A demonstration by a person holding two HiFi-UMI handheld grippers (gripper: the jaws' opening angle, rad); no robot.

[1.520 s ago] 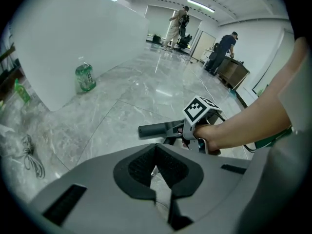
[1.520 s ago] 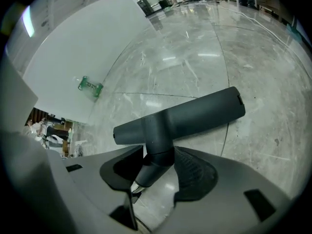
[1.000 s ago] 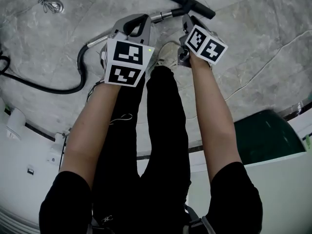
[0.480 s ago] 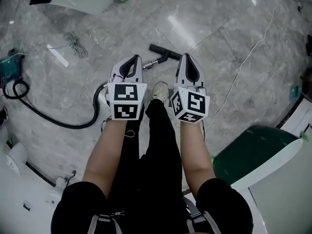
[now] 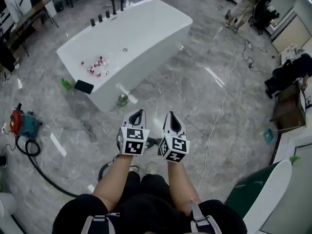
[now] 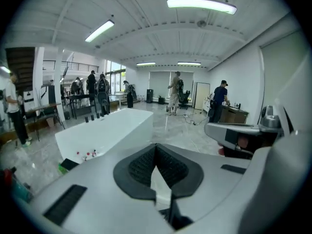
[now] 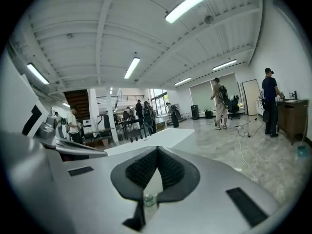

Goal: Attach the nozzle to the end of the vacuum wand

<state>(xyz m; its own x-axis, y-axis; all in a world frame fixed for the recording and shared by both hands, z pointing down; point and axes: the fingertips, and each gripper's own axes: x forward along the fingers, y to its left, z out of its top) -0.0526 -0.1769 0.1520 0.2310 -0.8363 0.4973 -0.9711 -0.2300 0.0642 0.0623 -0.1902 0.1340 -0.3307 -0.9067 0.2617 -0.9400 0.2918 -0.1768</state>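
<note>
Vacuum wand [image 5: 153,141] lies on floor [image 5: 195,91] while bathtub [image 5: 146,23] holds red items [image 5: 92,67]

Vacuum wand [image 5: 153,141] lying on floor [image 5: 195,91], mostly hidden.

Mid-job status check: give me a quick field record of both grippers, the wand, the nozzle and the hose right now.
left gripper: shut, empty, held high above the floor
right gripper: shut, empty, beside the left one
vacuum wand: on the floor below, only a short piece shows between the grippers
nozzle: hidden, cannot tell if attached
hose: black, on the floor at left, leads to the vacuum
</note>
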